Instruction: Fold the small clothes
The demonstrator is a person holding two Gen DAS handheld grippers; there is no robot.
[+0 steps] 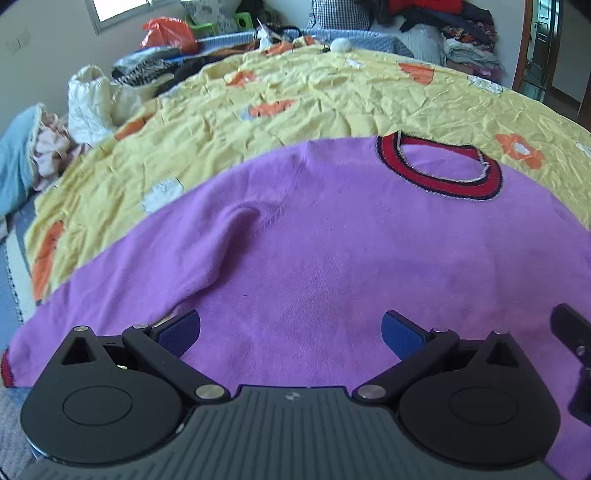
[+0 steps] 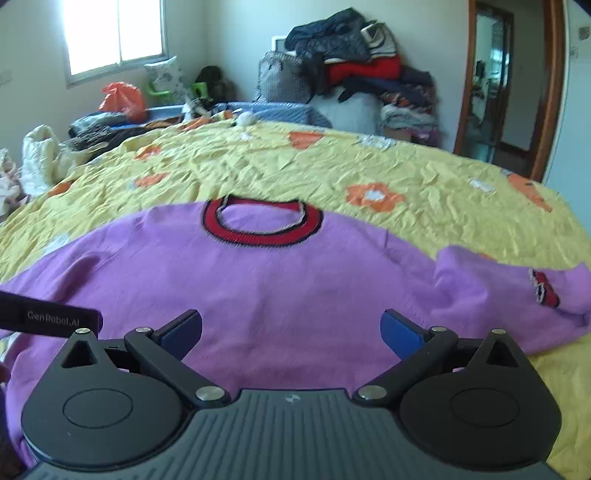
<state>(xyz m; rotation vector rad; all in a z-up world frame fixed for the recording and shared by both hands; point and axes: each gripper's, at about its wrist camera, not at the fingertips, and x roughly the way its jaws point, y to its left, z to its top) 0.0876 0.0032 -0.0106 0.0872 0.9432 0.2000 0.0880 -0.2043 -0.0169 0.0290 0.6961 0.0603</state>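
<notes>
Your purple sweater (image 1: 332, 258) lies spread flat on the yellow bedspread (image 1: 258, 99), red collar (image 1: 443, 173) toward the bed's far edge. Your left gripper (image 1: 291, 332) and right gripper (image 2: 291, 332) hover above its near hem, both released and grasping nothing.

pale walls, bright window (image 2: 114, 35), wooden doorway (image 2: 550, 88), yellow flowered bedspread (image 2: 332, 166)

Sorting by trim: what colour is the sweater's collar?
Red with dark edging, clearest in the right wrist view: collar on the purple sweater.

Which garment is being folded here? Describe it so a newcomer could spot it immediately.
On the yellow flowered bedspread, nearest the open tongs, lies the purple sweater, spread flat. Its red, dark-edged collar separates it from the clothes piled behind the bed.
</notes>
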